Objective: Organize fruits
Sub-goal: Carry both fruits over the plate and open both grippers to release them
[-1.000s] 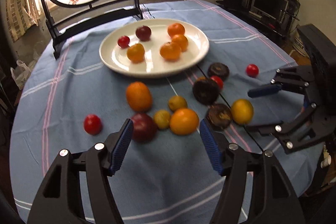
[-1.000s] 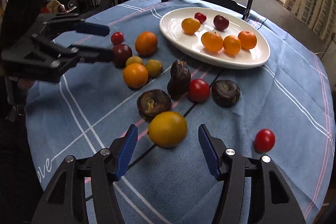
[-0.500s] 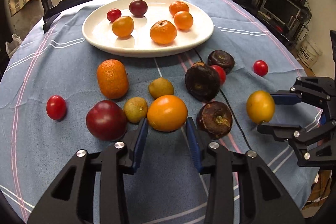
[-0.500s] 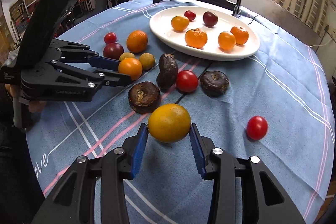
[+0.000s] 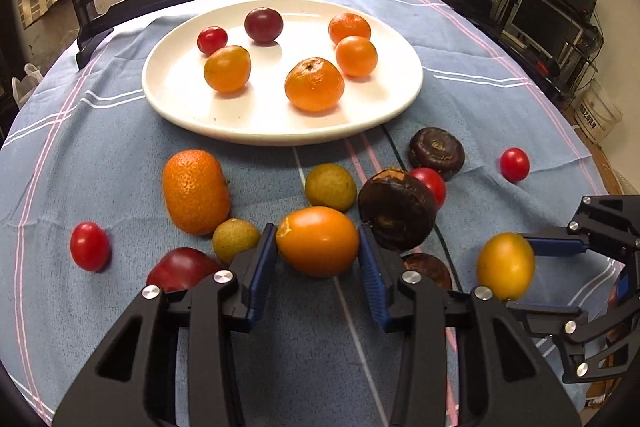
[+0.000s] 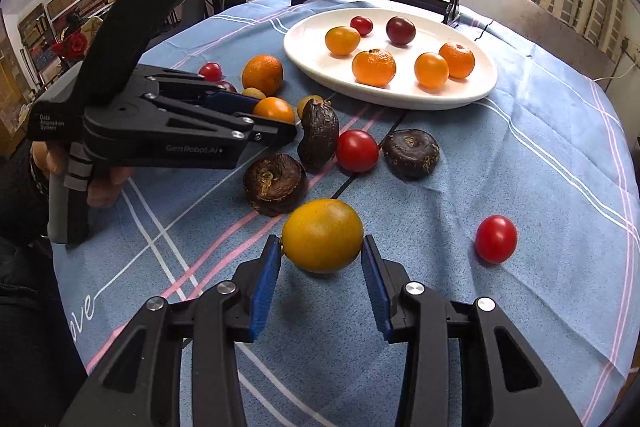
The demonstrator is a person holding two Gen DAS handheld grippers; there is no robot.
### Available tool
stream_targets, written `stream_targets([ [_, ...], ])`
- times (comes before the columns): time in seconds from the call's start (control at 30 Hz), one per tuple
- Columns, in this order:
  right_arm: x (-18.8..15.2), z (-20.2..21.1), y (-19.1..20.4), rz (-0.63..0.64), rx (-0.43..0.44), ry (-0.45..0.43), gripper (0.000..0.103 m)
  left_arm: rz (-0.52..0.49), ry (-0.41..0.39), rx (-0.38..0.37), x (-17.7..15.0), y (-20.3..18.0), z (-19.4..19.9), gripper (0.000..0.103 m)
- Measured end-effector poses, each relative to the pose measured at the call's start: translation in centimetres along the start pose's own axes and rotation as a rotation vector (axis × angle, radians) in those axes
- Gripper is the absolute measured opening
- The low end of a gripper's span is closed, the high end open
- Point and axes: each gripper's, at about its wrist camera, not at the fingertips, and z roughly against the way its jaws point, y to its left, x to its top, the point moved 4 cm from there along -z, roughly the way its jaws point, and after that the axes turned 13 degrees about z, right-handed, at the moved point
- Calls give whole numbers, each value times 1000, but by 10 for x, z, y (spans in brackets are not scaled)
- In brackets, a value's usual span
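Low over the cloth, left gripper (image 5: 318, 247) jaws clamp an orange fruit (image 5: 317, 241); right gripper (image 6: 322, 259) jaws clamp a yellow fruit (image 6: 322, 235).

Left gripper (image 5: 318, 259) pads clamp an orange fruit (image 5: 317, 241) (white plate (image 5: 276, 131) beyond, holding six fruits)

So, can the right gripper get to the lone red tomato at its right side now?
Probably not yet: the right gripper is shut on the yellow-orange fruit. The red tomato lies alone on bare cloth, with nothing in the way.
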Motion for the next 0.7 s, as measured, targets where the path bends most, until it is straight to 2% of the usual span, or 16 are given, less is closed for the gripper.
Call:
stream_targets([
  [0.17,0,7,-3,-22,-17,-24,41,-29,-4,-2,-6,-2,9,39],
  [0.3,8,23,-7,-21,-46,-67,41,-67,-91,22,-3,-2,36,39],
  [0.5,47,58,-22,-18,-115,-189,41,-71,-262,63,35,-2,87,39],
  [0.7,98,73,-45,-24,-150,-286,41,-85,-383,123,82,-9,107,39],
])
